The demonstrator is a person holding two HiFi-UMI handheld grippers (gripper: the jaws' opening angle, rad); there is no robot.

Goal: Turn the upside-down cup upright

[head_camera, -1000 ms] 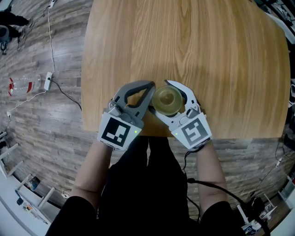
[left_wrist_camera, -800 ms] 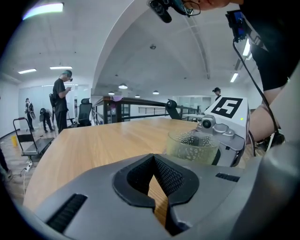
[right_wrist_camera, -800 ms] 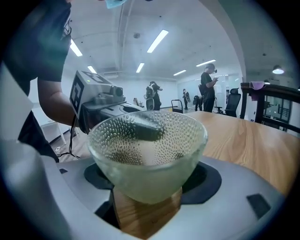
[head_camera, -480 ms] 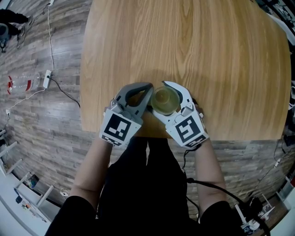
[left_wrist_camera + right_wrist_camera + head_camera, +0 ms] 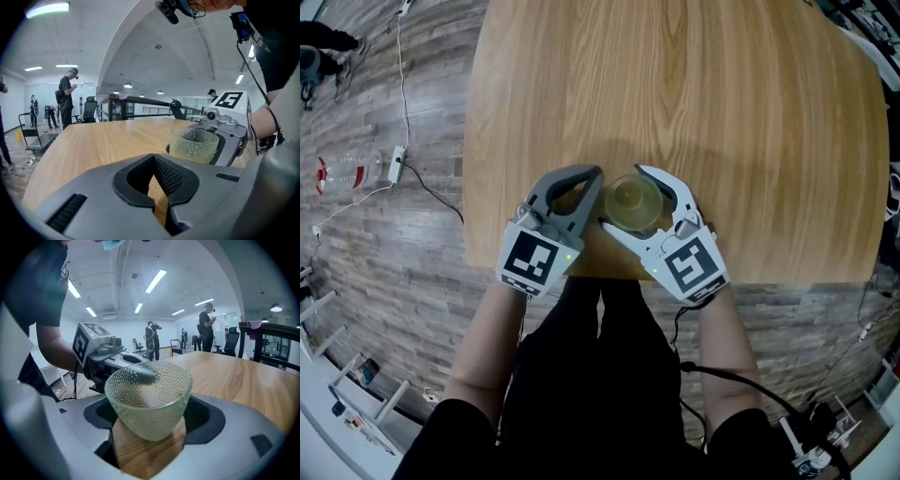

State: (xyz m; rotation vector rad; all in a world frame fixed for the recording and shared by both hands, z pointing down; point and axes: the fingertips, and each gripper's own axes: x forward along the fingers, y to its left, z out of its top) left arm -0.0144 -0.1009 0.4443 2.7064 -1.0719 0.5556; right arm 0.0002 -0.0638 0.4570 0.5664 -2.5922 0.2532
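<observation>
Black-and-white square marker [image 5: 531, 262] on the cube of the left gripper [image 5: 596, 175], with blocky dark shapes on white. Second square marker [image 5: 692, 266] of the same kind on the cube of the right gripper [image 5: 625, 197]. Down on the floor [image 5: 422, 234], left of the table [image 5: 675, 84], a clear bottle [image 5: 347, 172] with a red label, its print too small to read.

Glass cup [image 5: 149, 413] on the table, close to the near edge and about halfway along it. Made of clear glass with a pale yellow-green tint. Covered all over in tiny round bumps. Wide at the top, narrower at the bottom, with a smooth rim. Stands with its open mouth up.

Right gripper over the table's near edge, jaws spread wide and hugging the glass cup, one pad against each side. Left gripper over that same edge, a little more toward the table's left side. Jaws squeezed together at the tips, with the table's wood showing through the small hole behind them. Tips just beside the glass cup.

Beyond the table's far end, a few people [image 5: 68, 96] standing in a bright room.
</observation>
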